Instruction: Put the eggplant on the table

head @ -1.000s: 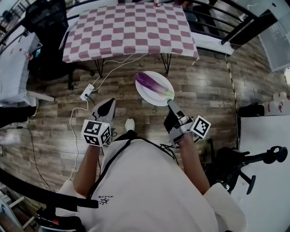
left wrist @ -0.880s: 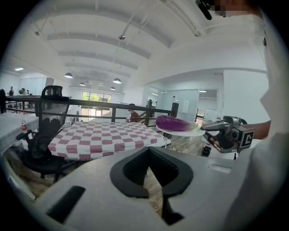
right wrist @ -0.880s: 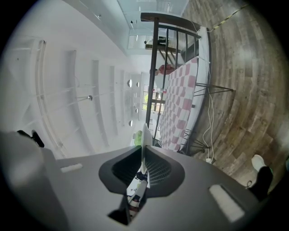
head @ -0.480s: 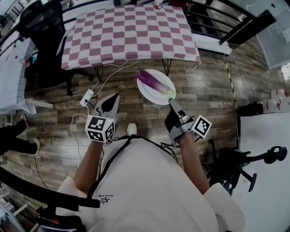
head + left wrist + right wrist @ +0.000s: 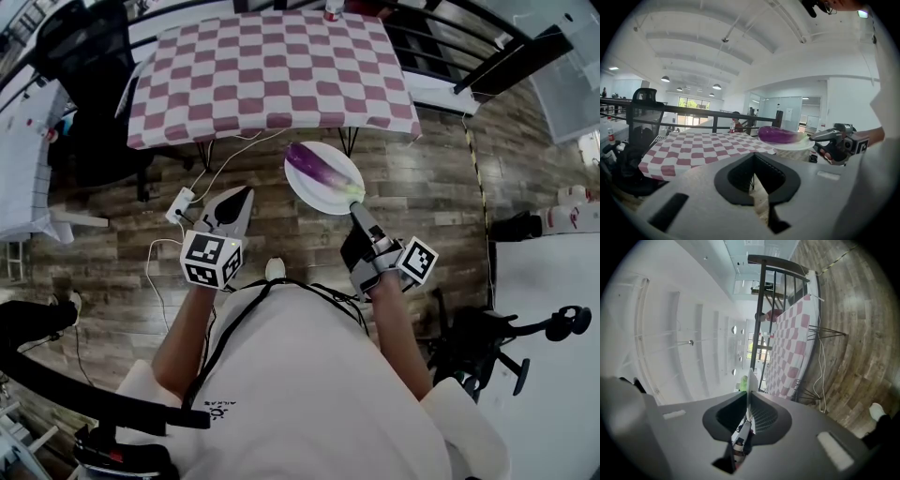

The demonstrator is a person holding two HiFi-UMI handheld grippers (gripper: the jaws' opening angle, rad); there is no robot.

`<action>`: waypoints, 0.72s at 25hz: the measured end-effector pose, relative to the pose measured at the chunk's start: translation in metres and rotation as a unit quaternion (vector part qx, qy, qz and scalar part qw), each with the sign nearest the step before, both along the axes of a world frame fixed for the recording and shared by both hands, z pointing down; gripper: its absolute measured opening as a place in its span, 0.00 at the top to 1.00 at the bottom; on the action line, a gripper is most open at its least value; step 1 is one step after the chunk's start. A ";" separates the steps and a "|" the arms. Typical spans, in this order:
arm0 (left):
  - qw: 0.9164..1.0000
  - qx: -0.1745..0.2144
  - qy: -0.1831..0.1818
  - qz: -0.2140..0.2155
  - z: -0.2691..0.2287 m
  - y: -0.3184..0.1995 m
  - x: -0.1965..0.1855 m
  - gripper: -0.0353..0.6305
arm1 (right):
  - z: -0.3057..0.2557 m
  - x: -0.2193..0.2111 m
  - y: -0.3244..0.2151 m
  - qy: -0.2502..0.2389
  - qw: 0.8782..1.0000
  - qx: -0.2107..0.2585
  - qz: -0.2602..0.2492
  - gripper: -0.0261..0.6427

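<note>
The carrying step seems in hand: the right gripper (image 5: pixel 357 212) has its jaws clenched on the rim of the white plate (image 5: pixel 305 194) at frame centre with the eggplant (image 5: pixel 316 166) lying on it, the left gripper (image 5: pixel 233 202) has its jaws closed on nothing, and the next move calls for bringing the load level over the checkered bench (image 5: pixel 267 66) at the top.

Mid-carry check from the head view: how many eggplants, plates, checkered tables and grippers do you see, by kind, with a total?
eggplant: 1
plate: 1
checkered table: 1
grippers: 2, the left gripper and the right gripper
Total: 5
</note>
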State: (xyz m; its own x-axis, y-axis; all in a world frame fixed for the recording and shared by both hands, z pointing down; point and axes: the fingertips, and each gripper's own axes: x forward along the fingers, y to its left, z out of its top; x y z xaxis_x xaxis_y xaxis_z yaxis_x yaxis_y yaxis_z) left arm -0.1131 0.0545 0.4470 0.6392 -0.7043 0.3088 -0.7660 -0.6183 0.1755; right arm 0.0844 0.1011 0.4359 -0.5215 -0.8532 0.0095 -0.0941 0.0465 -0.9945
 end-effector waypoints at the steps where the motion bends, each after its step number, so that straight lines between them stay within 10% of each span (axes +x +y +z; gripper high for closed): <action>1: 1.000 0.000 0.000 0.000 0.001 -0.003 -0.002 0.94 | 0.000 -0.002 -0.003 -0.001 1.000 -0.001 0.001 0.91; 18: 1.000 -0.009 -0.003 -0.013 0.011 -0.028 -0.031 0.94 | 0.000 -0.024 -0.040 0.004 1.000 -0.004 -0.014 0.91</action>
